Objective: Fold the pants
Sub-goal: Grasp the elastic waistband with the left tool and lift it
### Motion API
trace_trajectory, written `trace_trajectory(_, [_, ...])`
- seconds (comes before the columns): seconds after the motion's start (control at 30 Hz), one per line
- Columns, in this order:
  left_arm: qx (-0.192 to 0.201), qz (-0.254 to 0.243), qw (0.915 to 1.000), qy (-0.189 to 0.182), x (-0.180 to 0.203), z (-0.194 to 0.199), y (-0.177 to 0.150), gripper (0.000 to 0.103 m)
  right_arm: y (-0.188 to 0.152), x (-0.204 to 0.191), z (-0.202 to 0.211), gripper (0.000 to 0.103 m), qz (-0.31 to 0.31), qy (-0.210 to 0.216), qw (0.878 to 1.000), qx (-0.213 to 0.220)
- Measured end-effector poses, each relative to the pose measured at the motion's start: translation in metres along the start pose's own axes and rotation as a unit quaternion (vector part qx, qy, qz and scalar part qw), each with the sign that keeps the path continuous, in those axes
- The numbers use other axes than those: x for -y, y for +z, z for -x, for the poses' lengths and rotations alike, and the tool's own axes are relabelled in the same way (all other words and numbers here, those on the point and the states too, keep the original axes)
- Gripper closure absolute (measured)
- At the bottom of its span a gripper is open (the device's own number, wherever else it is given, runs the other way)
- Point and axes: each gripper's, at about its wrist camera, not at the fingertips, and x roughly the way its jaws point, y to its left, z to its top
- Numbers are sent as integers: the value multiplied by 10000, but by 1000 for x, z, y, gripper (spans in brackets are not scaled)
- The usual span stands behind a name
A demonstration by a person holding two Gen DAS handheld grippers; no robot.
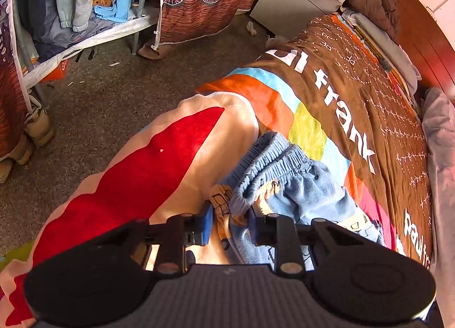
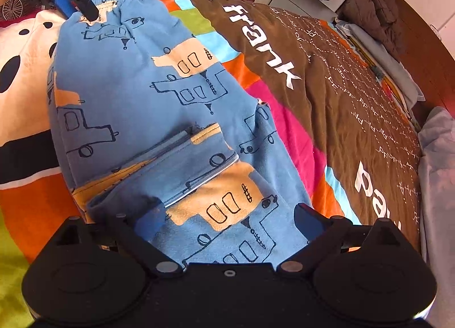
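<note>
Left wrist view: The left gripper [image 1: 229, 224] stands at 6 o'clock with its jaws part-way closed on the waistband corner of the pants [image 1: 284, 174]. Bunched blue and tan fabric fills the gap, and the blue pads [image 1: 207, 225] press it from either side. The elastic waistband rises toward 12 o'clock from the jaws. The pants lie on the bedspread [image 1: 355, 86], near the bed's edge, with the carpet floor [image 1: 99, 95] at 9 o'clock.

Right wrist view: The right gripper [image 2: 230, 222] sits at 6 o'clock, jaws spread wide, straddling the leg end of the pants [image 2: 128, 86]. The cloth passes between the fingers; no pinch is evident, so it is judged open and merely resting over the fabric. The left gripper [image 2: 82, 6] appears at 11 o'clock, clamped at the waistband. The garment lies stretched between the two ends, with one hem [image 2: 182, 143] already turned back over the leg.

Assessment: the step in hand appears to be laying out and straightening before a lengthwise or end-to-end fold. The next move likely calls for the right jaws to close on the leg end.
</note>
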Motion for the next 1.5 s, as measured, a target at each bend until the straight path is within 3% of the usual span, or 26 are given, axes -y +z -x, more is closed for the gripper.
trace_trajectory(0.27, [-34,-77,9999,65,3,3,2,78,1,-1,-1,6,-11,-35,10000,-43])
trace_trajectory(0.6, [305,-918,9929,690,52,27,-6,89,1,2,-2,6,-105,12,9999,-68])
trace_trajectory(0.83, [806,-1908,9745,861,96,51,-25,90,0,3,1,6,-177,32,9998,7])
trace_trajectory(1.07, [1090,-2640,9553,765,131,66,-48,90,-5,10,7,9,-208,237,9992,227])
trace_trajectory(1.27, [1062,-2930,9481,628,158,73,-60,90,-11,19,20,12,-350,414,9972,518])
trace_trajectory(1.5, [1136,-3344,9338,570,194,79,-82,90,-30,38,47,10,-665,389,9945,711])
